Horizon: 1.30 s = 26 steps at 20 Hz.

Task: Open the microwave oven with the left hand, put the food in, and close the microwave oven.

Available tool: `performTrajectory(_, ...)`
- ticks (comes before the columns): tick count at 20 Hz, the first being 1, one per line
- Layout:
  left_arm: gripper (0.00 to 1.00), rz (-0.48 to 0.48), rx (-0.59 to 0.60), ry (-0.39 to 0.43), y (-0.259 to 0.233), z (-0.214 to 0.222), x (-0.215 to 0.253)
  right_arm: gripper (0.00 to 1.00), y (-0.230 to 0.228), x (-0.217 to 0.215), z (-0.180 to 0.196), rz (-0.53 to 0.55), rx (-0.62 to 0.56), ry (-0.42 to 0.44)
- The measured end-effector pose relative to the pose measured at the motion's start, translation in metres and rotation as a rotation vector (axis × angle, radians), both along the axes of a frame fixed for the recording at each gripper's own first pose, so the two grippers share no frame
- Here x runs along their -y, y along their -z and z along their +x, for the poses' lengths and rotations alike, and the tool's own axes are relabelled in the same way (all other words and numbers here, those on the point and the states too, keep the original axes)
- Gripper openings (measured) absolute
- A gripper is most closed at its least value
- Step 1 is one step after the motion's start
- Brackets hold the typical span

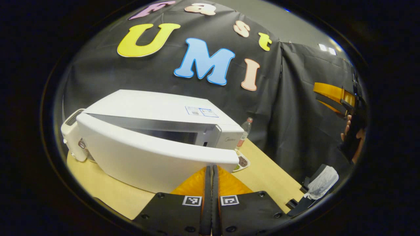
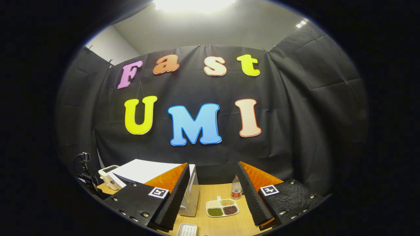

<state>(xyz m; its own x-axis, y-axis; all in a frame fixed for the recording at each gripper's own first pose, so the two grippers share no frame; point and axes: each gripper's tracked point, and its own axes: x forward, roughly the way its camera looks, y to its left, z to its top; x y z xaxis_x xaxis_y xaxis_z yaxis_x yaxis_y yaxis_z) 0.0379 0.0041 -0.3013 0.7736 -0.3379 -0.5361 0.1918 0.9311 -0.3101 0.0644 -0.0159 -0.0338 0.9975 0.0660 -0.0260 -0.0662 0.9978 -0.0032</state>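
Left gripper: jaws pressed together, tips right at the edge of the microwave door, which stands partly open. Right gripper: jaws spread, nothing between. Food tray lies on counter, just beside the microwave, w/ a bottle behind.

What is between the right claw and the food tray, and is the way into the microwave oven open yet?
Nothing visible: the sectioned food tray lies on bare table ahead of the open right claw. The microwave oven is another matter: its door is only partly swung out, beside the shut left claw, and covers most of the opening.
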Motion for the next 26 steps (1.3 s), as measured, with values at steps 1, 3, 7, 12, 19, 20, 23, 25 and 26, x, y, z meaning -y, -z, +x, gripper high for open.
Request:
performTrajectory(1, 0.07, -0.006, 0.0, -0.009, 0.001, 0.004, 0.002, 0.86, 0.002, 0.004, 0.002, 0.0, -0.005, 0.002)
performTrajectory(3, 0.07, -0.015, 0.003, -0.018, 0.002, 0.012, 0.005, 0.86, 0.002, 0.009, 0.008, 0.004, -0.007, 0.004)
performTrajectory(7, 0.07, -0.013, 0.004, -0.035, 0.006, 0.027, 0.008, 0.86, 0.005, 0.02, 0.012, 0.009, -0.006, 0.013)
performTrajectory(12, 0.07, -0.008, 0.005, -0.074, 0.011, 0.049, 0.01, 0.86, 0.008, 0.028, 0.019, 0.011, -0.017, 0.013)
performTrajectory(19, 0.07, 0.017, -0.002, -0.099, 0.018, 0.071, 0.014, 0.86, 0.006, 0.033, 0.026, -0.012, -0.009, 0.008)
performTrajectory(20, 0.07, 0.025, 0.002, -0.087, 0.018, 0.072, 0.015, 0.86, 0.005, 0.032, 0.027, -0.018, -0.006, 0.011)
performTrajectory(23, 0.07, 0.009, -0.002, -0.095, 0.02, 0.074, 0.013, 0.86, 0.007, 0.027, 0.028, -0.024, -0.005, 0.003)
performTrajectory(25, 0.07, 0.051, 0.005, -0.112, 0.02, 0.082, 0.005, 0.86, 0.006, 0.024, 0.026, -0.021, -0.006, 0.002)
performTrajectory(26, 0.07, 0.005, -0.01, -0.113, 0.019, 0.084, 0.011, 0.86, 0.006, 0.024, 0.024, -0.023, -0.006, 0.003)
